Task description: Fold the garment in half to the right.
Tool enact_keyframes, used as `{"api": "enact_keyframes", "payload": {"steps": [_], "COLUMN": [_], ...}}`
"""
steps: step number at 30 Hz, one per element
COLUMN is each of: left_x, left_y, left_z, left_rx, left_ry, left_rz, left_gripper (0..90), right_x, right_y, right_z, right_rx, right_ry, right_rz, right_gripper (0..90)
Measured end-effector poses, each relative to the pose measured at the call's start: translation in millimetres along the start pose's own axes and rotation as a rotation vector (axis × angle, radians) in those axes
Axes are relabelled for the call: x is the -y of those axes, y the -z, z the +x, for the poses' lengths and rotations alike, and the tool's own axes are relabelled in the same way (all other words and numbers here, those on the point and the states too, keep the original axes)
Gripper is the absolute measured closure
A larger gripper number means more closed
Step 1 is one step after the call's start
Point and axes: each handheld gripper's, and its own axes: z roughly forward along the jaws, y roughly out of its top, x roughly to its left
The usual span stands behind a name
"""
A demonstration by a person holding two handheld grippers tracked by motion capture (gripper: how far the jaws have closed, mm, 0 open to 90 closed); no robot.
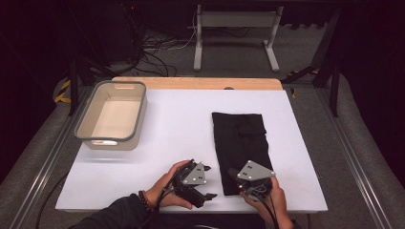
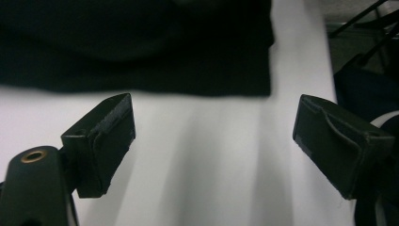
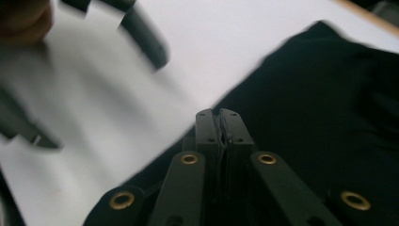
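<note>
A: Left claw (image 1: 210,182) stands wide and empty over the table (image 1: 181,124), just beside the black folded garment (image 1: 241,143) lying right of centre.

B: Right claw (image 3: 219,114)?

A: Pressed together over the garment's near edge; any pinched cloth is hidden. It looks soft, light, floppy — take a corner or hem. No readable labels.

Left gripper (image 1: 206,183) low in the frame just left of centre, gripped by a hand (image 1: 168,188) entering from the bottom edge, jaws spread wide with nothing between. Right gripper (image 1: 234,174) low and right of centre, held from below, jaws pressed tightly together.
</note>
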Motion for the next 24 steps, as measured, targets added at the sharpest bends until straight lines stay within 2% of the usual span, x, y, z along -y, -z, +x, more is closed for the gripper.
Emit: {"api": "enact_keyframes", "payload": {"steps": [3, 4, 5, 6, 8, 9, 10, 11, 14, 15, 18, 20, 22, 24], "left_x": [-10.3, -10.3, -17.6, -20.1, -23.5, -23.5, -24.4, -25.6, -27.0, -27.9, -28.6, -28.0, -28.1, -27.5], "left_y": [-16.4, -16.4, -26.9, -30.8, -38.9, -38.9, -42.0, -46.1, -48.6, -50.3, -52.1, -51.7, -51.0, -49.2], "left_z": [-7.1, -7.1, -10.4, -11.2, -9.9, -9.9, -8.9, -5.4, -1.0, 2.8, 9.4, 12.8, 15.7, 18.0], "left_rx": [0.025, 0.025, 0.025, 0.029, 0.04, 0.04, 0.04, 0.046, 0.056, 0.077, 0.107, 0.112, 0.118, 0.115], "left_ry": [-0.045, -0.045, -0.089, -0.107, -0.116, -0.116, -0.113, -0.098, -0.078, -0.065, -0.023, -0.011, -0.02, -0.029], "left_rz": [0.02, 0.02, 0.044, 0.046, 0.059, 0.059, 0.07, 0.082, 0.082, 0.087, 0.096, 0.089, 0.089, 0.085], "left_gripper": [15.3, 15.7, 16.2, 16.9, 18.0, 18.4, 18.4, 19.1, 20.5, 21.7, 25.6, 32.9, 40.1, 53.5], "right_x": [3.8, 6.0, 9.6, 12.4, 21.5, 21.5, 27.4, 36.3, 48.0, 53.2, 62.8, 67.3, 71.3, 73.4], "right_y": [19.6, 27.2, 36.2, 41.2, 51.7, 51.7, 56.3, 65.0, 74.6, 75.3, 75.7, 75.7, 73.7, 71.7], "right_z": [-15.0, -20.3, -25.8, -28.9, -35.5, -35.5, -40.0, -46.7, -52.4, -54.8, -60.5, -62.9, -66.9, -69.7], "right_rx": [0.061, 0.081, 0.116, 0.138, 0.181, 0.181, 0.197, 0.227, 0.281, 0.294, 0.309, 0.322, 0.322, 0.314], "right_ry": [-0.071, -0.096, -0.121, -0.129, -0.158, -0.158, -0.178, -0.227, -0.271, -0.277, -0.318, -0.333, -0.344, -0.358], "right_rz": [-0.039, -0.052, -0.065, -0.069, -0.074, -0.074, -0.066, -0.064, -0.056, -0.033, -0.001, 0.014, 0.038, 0.053], "right_gripper": [87.4, 87.4, 87.4, 87.4, 87.4, 87.4, 87.4, 87.4, 87.5, 87.5, 87.5, 87.4, 87.4, 87.0]}}
